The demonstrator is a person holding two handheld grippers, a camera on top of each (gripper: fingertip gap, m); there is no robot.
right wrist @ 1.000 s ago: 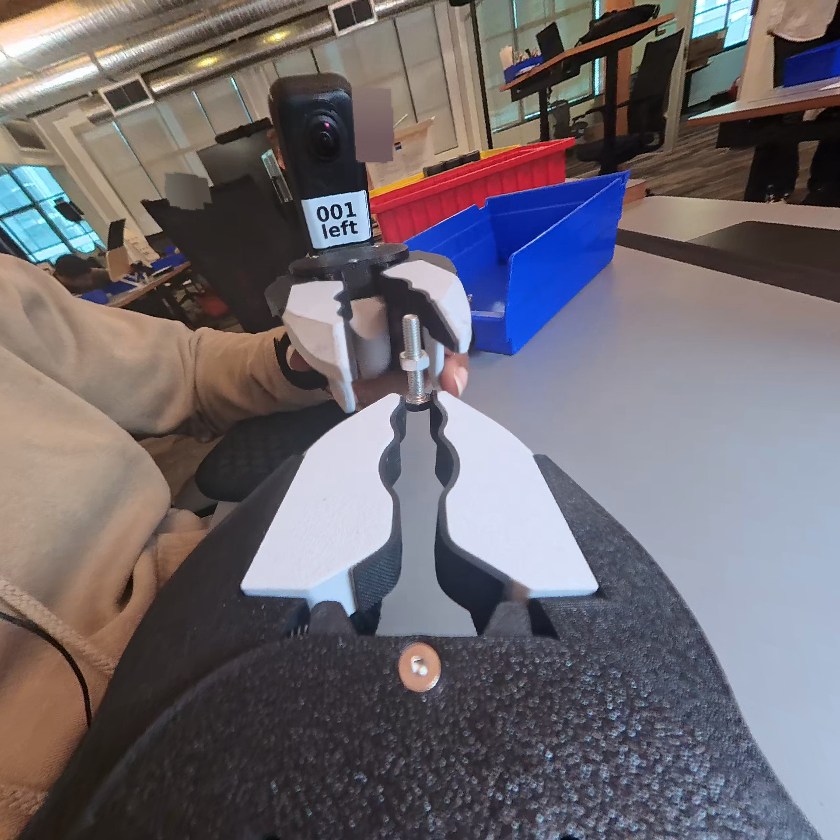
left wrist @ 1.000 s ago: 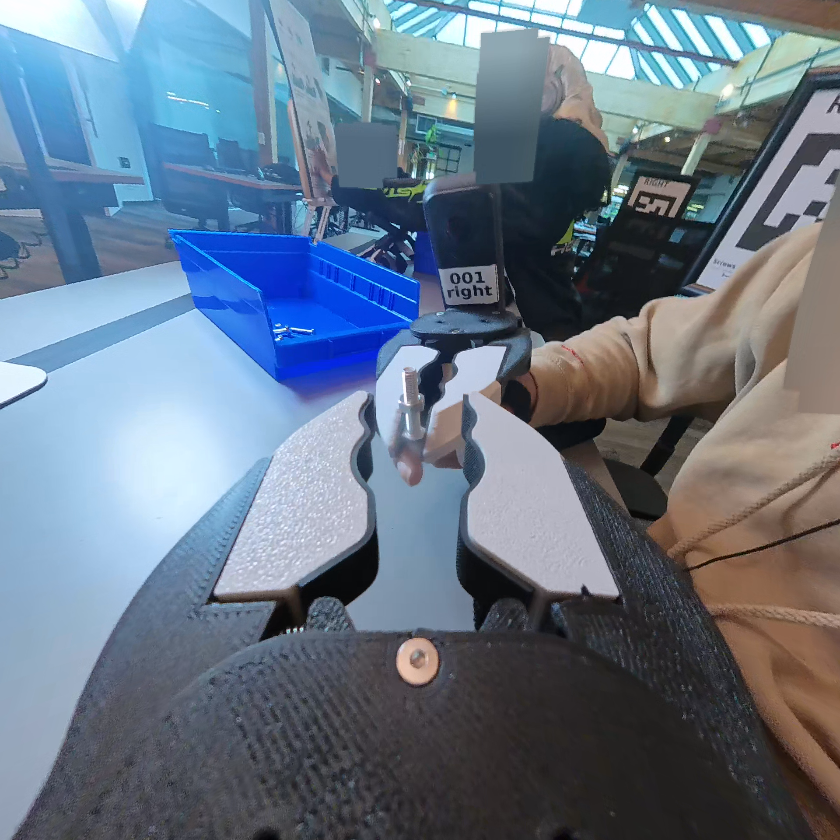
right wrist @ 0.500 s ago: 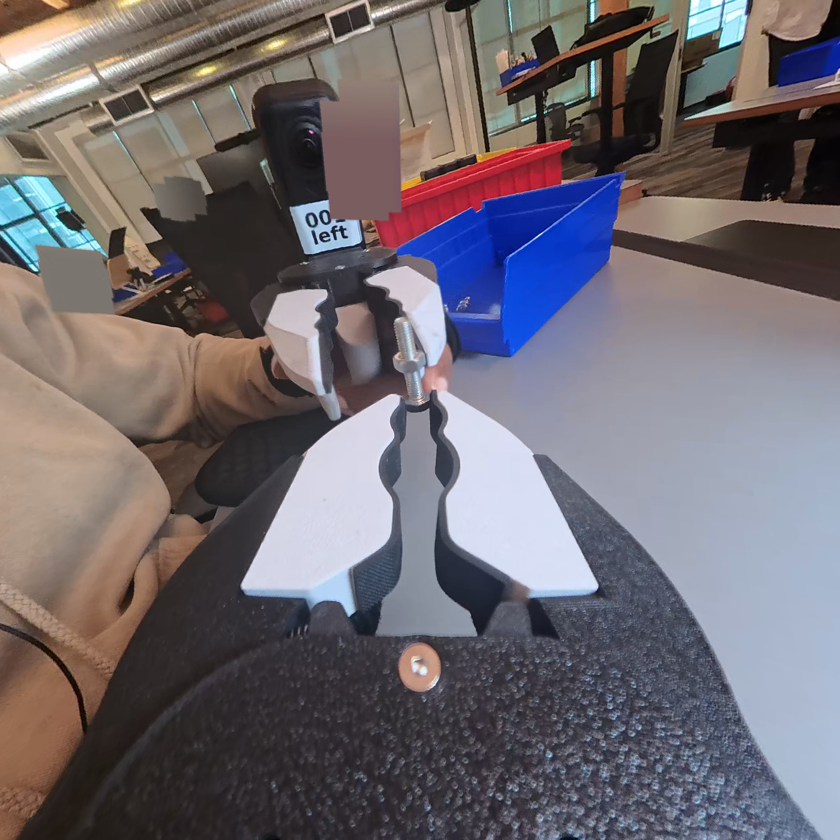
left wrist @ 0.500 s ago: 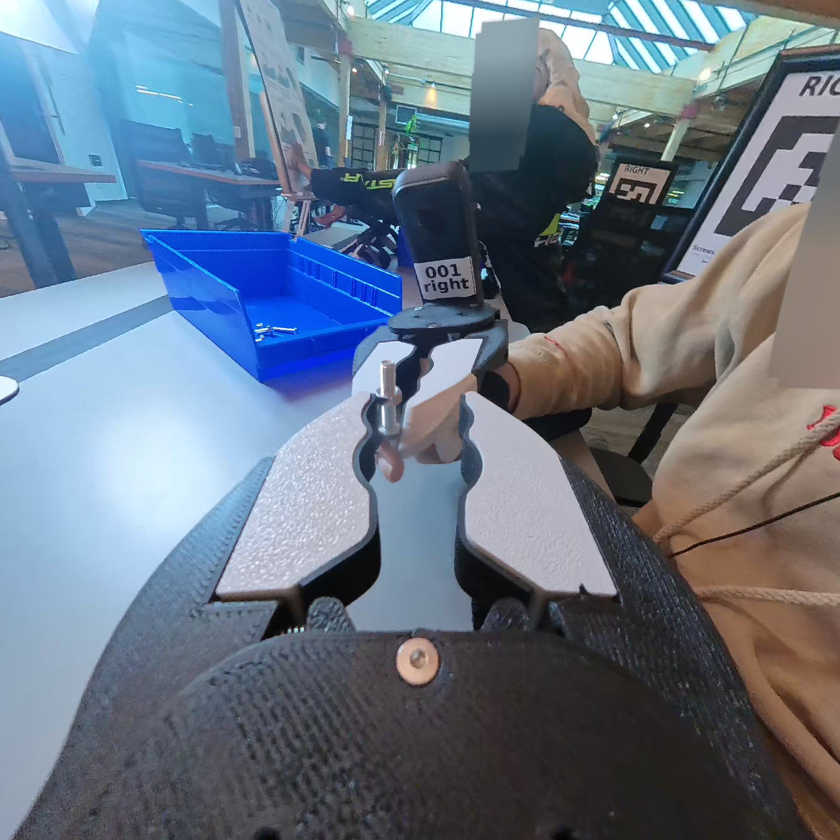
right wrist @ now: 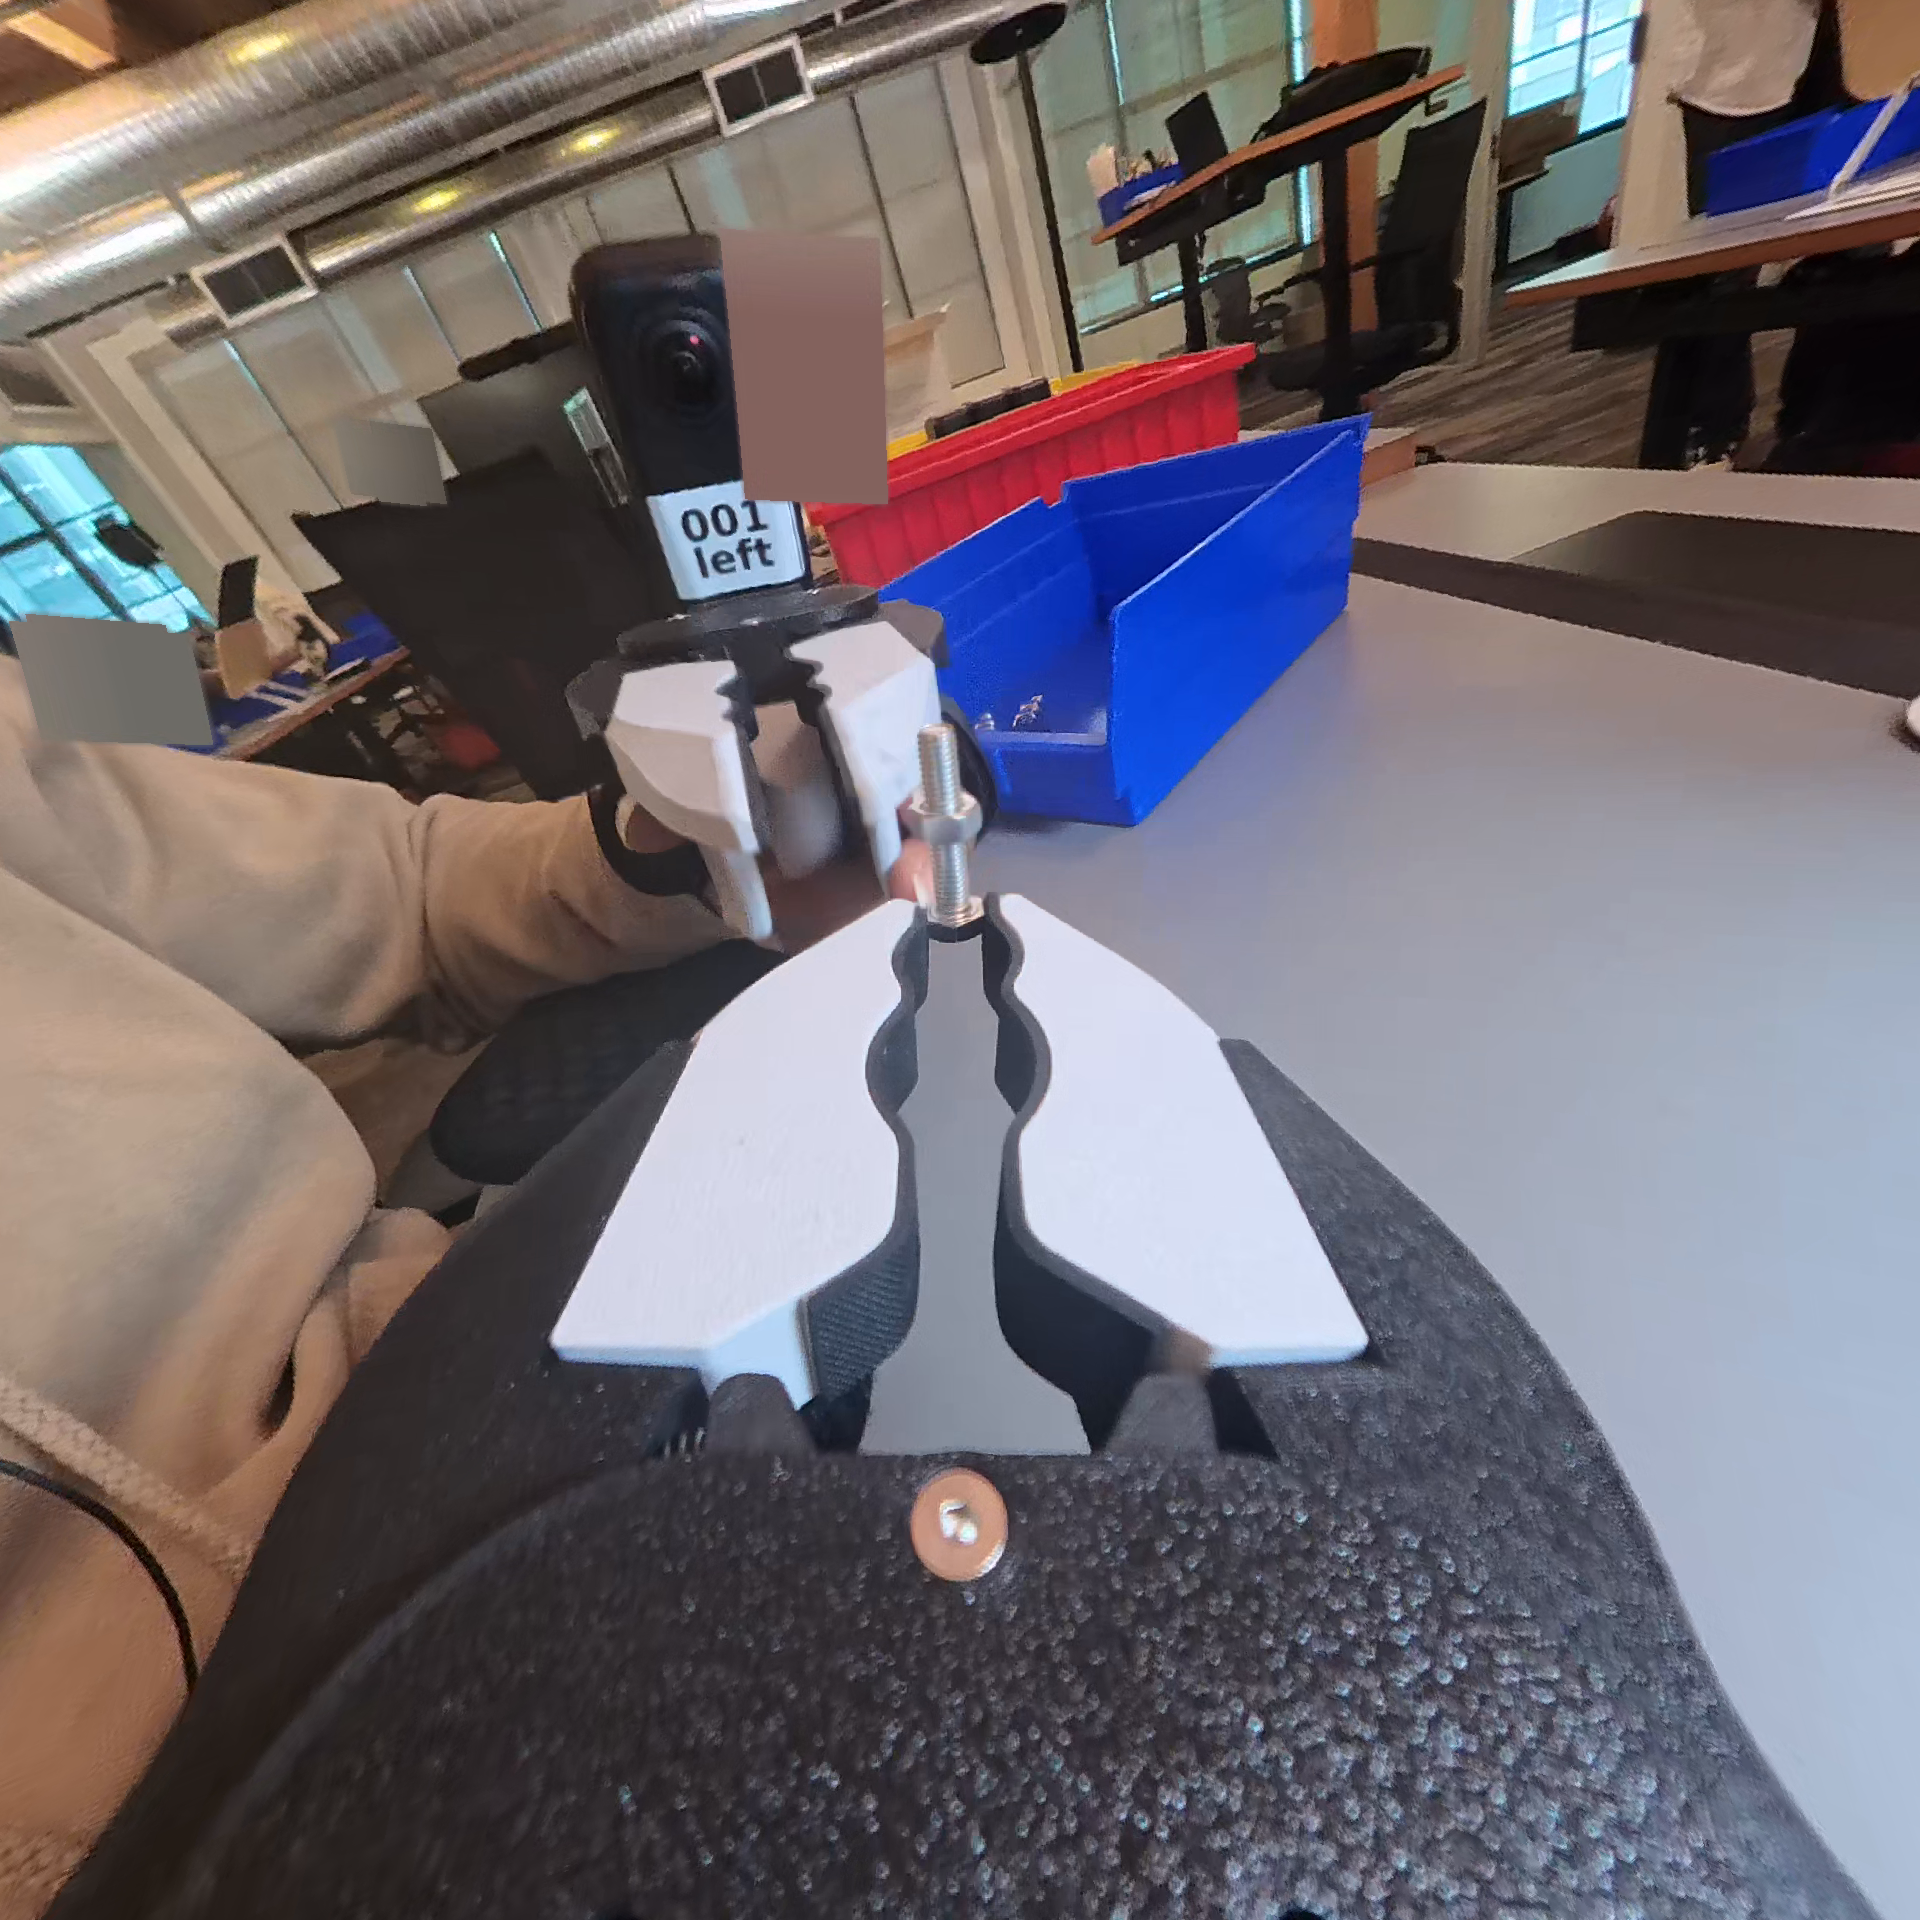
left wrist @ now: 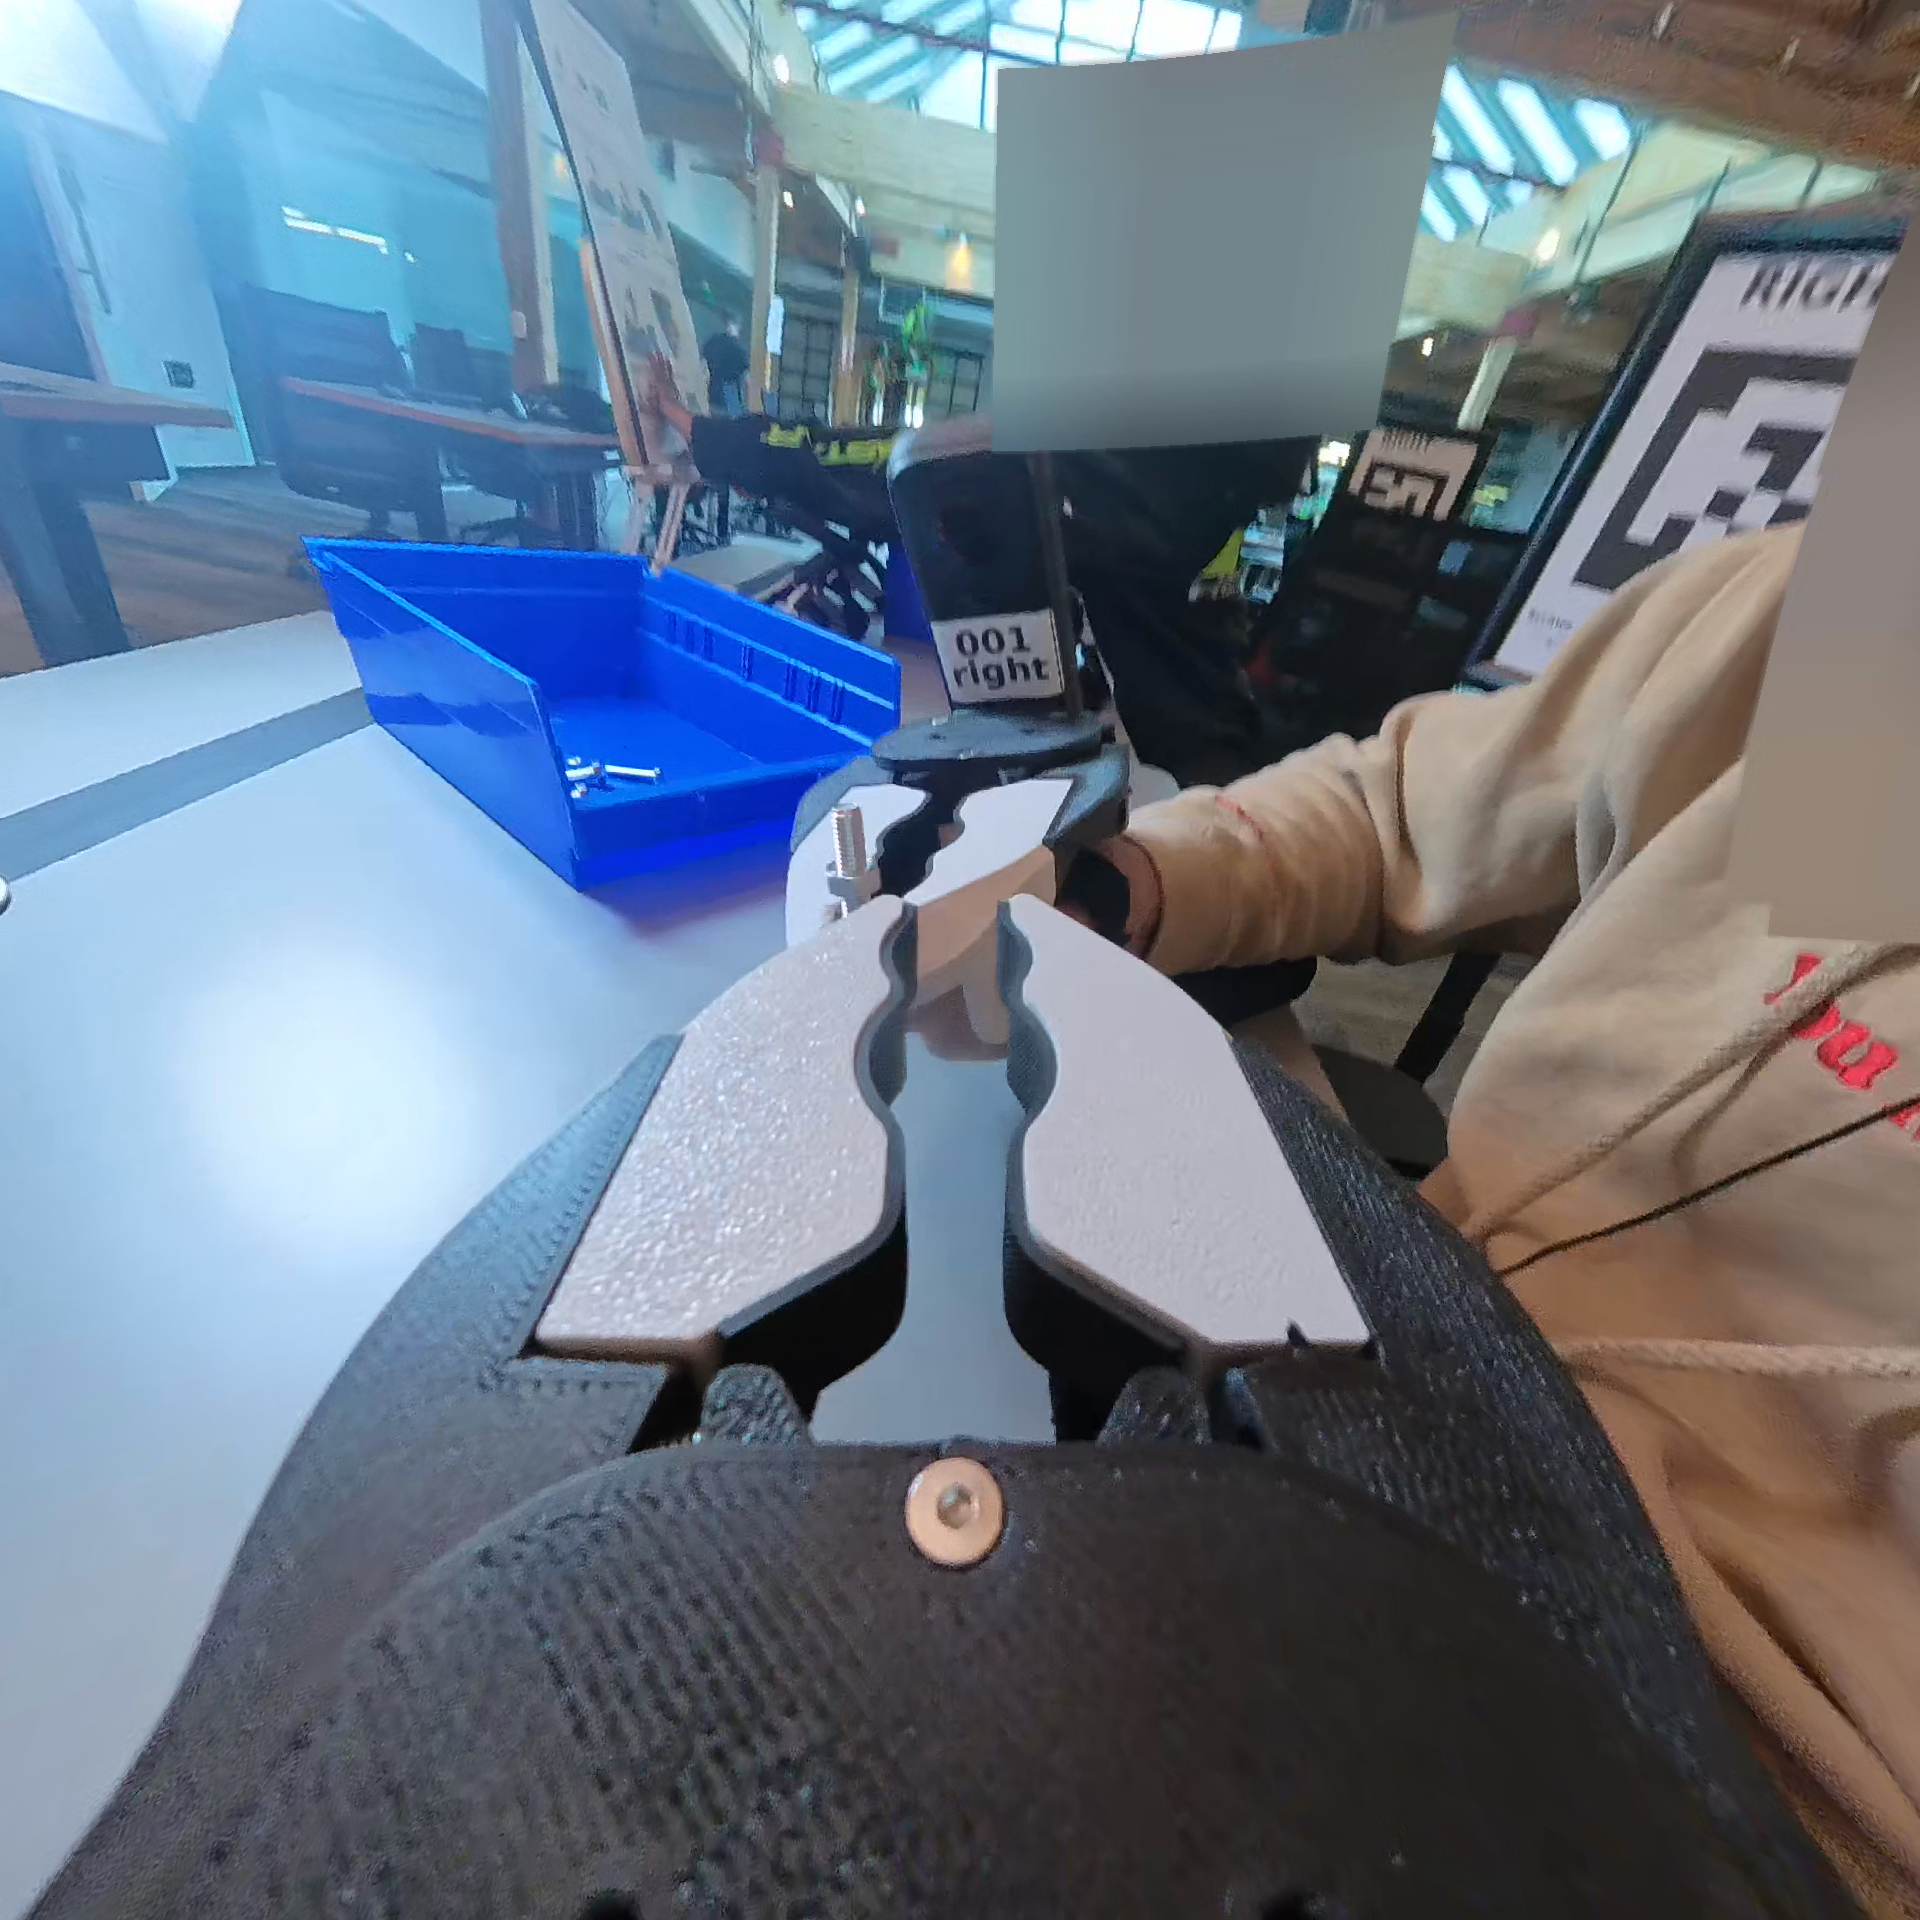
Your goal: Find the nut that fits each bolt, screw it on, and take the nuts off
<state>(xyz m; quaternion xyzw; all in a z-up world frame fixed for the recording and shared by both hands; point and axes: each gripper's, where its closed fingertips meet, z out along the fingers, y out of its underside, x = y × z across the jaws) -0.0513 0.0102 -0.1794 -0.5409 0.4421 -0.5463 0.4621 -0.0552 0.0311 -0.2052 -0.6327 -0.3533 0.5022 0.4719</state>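
- While the right gripper (right wrist: pixel 951 914) stays clenched on the foot of the bolt (right wrist: pixel 943 821), which stands upright above the worktop (right wrist: pixel 1507 935), the nut (right wrist: pixel 938 825) sits partway up the thread.
- Left gripper (left wrist: pixel 951 920): fingers released and empty; over the last second it has drawn off to the bolt's side.
- Judgement: nut fitted; removal not yet begun.
- Right wrist view alone shows the nut clearly; in the left wrist view a finger half hides it.
- Beyond, the left wrist view shows loose fasteners in the blue bin (left wrist: pixel 623 665).
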